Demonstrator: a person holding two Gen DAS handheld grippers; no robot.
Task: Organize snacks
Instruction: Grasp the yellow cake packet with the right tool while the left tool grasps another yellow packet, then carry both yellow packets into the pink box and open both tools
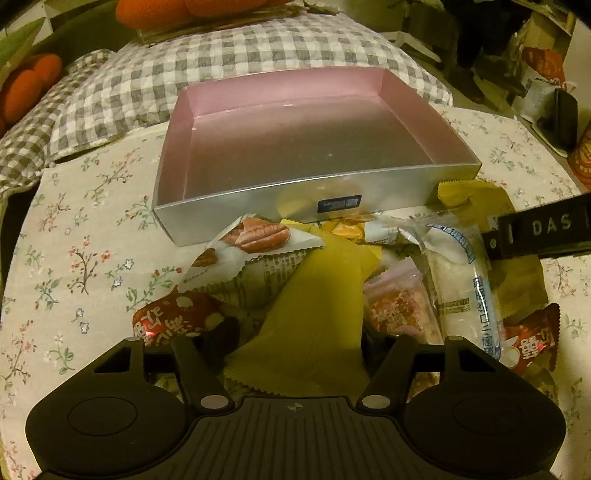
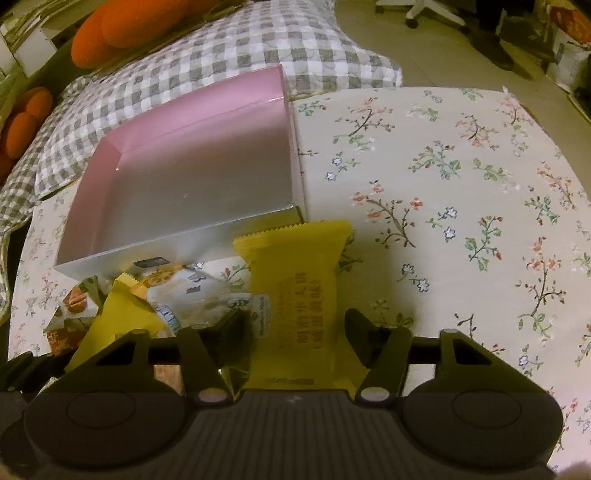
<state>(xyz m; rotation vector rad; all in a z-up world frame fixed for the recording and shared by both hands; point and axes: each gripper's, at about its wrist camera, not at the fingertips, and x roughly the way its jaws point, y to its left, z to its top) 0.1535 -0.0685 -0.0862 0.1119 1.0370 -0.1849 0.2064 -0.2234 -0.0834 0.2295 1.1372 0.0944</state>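
Note:
An empty box [image 1: 258, 206] with a pink inside and silver walls stands on the floral cloth; it also shows in the right wrist view [image 2: 177, 236]. A pile of wrapped snacks lies in front of it. My left gripper [image 1: 291, 343] has its jaws closed on a plain yellow packet [image 1: 314, 302] over the pile. My right gripper [image 2: 295, 328] has its jaws closed on a yellow packet [image 2: 295, 280] with printed text, just right of the box's near corner. Part of the right gripper [image 1: 543, 232] shows at the right of the left wrist view.
The pile holds a pecan-print packet [image 1: 255, 240], a red packet [image 1: 170, 321], a white rice-cracker packet [image 1: 458, 280] and a pink one [image 1: 399, 306]. A checked pillow [image 1: 236, 62] and orange cushions [image 2: 110, 33] lie behind the box. Floral cloth [image 2: 461, 184] stretches right.

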